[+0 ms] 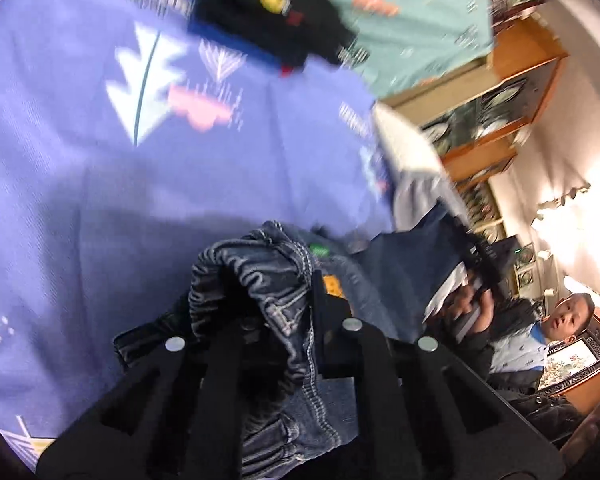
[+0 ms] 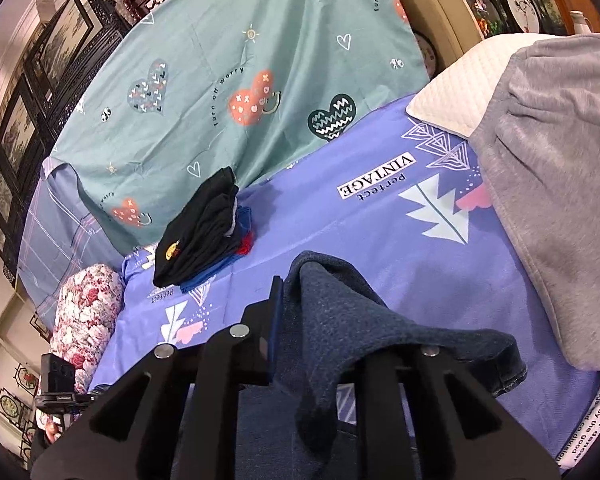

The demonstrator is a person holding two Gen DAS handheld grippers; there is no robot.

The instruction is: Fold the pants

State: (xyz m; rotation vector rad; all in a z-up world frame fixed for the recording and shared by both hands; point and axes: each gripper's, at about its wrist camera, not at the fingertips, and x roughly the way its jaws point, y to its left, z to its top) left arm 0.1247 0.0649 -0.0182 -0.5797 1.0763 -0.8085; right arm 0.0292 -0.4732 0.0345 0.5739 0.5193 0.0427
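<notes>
The pants are dark blue jeans. In the left wrist view my left gripper is shut on their gathered elastic waistband, held above the purple bedsheet. The rest of the denim stretches right toward my right gripper, small in that view. In the right wrist view my right gripper is shut on the jeans' fleecy inner side, which drapes over its right finger and hangs down.
A folded stack of black and blue clothes lies on the sheet near a teal heart-print cover. A grey garment and white pillow lie right; a floral bolster left. A seated person is beside the bed.
</notes>
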